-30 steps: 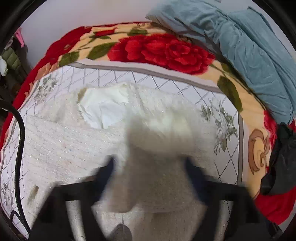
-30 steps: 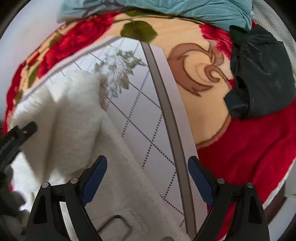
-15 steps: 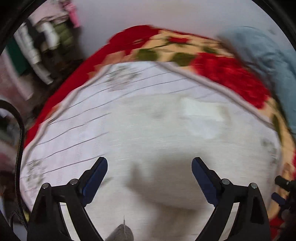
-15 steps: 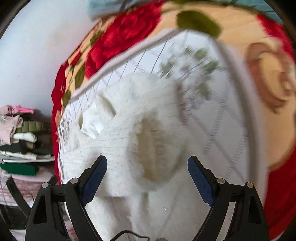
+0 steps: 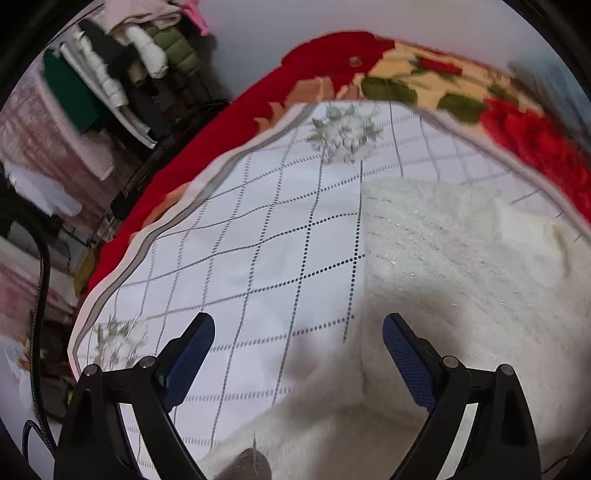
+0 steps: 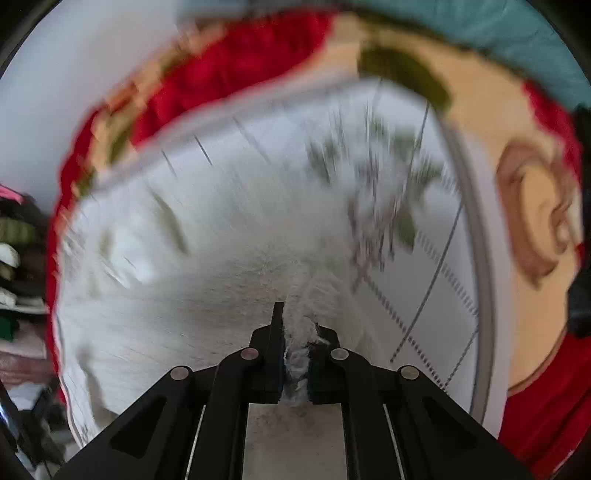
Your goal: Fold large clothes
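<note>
A fluffy white sweater (image 5: 461, 258) lies spread on a white quilt with a dotted diamond pattern (image 5: 258, 240). In the left wrist view its straight left edge runs down the middle and a sleeve trails toward the bottom. My left gripper (image 5: 299, 350) hangs open just above that edge, nothing between its blue pads. In the right wrist view the sweater (image 6: 207, 288) fills the centre, blurred by motion. My right gripper (image 6: 297, 347) is shut on a pinch of the sweater's white fabric, which bunches between the black jaws.
A red floral blanket (image 5: 517, 122) covers the bed under the quilt. Stacked folded clothes (image 5: 122, 74) stand off the bed at upper left, with a black cable (image 5: 40, 295) at the left edge. A teal cloth (image 6: 498, 33) and a dark item (image 6: 581, 295) lie at the right.
The right gripper has shut on the sweater fabric; it stood wide open before. The left gripper let go of the white sleeve and swung left to the sweater's left edge.
</note>
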